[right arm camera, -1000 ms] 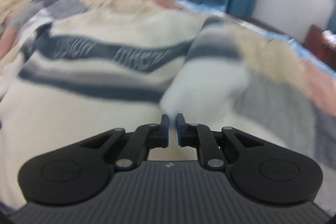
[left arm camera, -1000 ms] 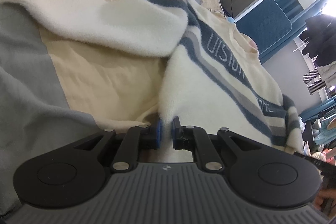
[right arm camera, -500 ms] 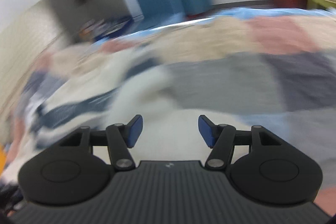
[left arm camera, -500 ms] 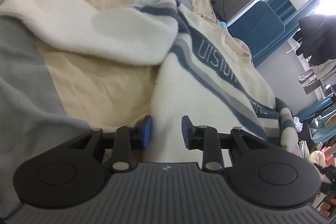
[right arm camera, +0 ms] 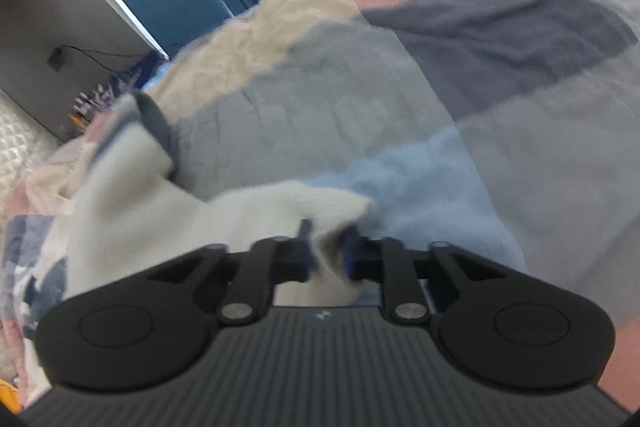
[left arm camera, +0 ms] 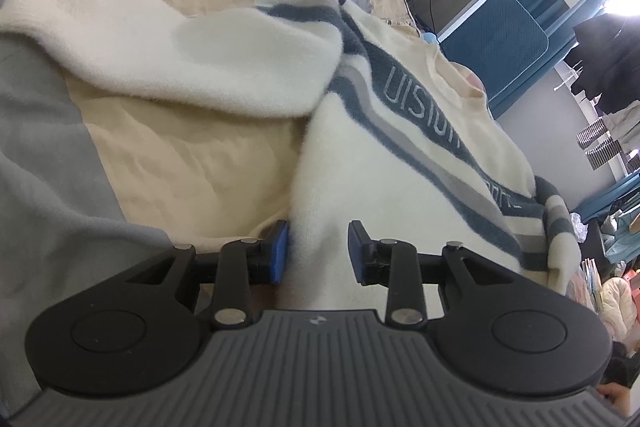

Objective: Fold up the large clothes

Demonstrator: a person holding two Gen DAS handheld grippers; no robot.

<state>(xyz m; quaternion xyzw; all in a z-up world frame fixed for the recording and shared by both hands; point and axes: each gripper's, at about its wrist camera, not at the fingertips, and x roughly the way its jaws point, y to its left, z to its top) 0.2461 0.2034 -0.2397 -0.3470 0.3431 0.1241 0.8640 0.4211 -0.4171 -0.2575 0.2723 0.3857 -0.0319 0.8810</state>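
Observation:
A cream sweater (left arm camera: 400, 163) with blue and grey stripes and lettering lies spread on a patchwork quilt (left arm camera: 168, 163). Its left sleeve (left arm camera: 168, 63) lies stretched out to the side. My left gripper (left arm camera: 318, 251) is open, its blue pads either side of the sweater's lower left edge without pinching it. In the right wrist view, my right gripper (right arm camera: 326, 251) has its jaws narrowed around a bunched white sleeve cuff (right arm camera: 280, 211); the sweater body (right arm camera: 120, 187) trails to the left. That view is blurred.
The quilt (right arm camera: 460, 75) has grey, beige, pink and blue patches and fills the right of the right wrist view. A blue padded chair (left arm camera: 496, 39), blue curtains and hanging clothes (left arm camera: 608, 63) stand beyond the bed. A grey cabinet (right arm camera: 60, 27) with a cable stands at the back.
My left gripper opened and let go of the sweater's hem. My right gripper opened, swung right to the sleeve, and is closing on its cuff.

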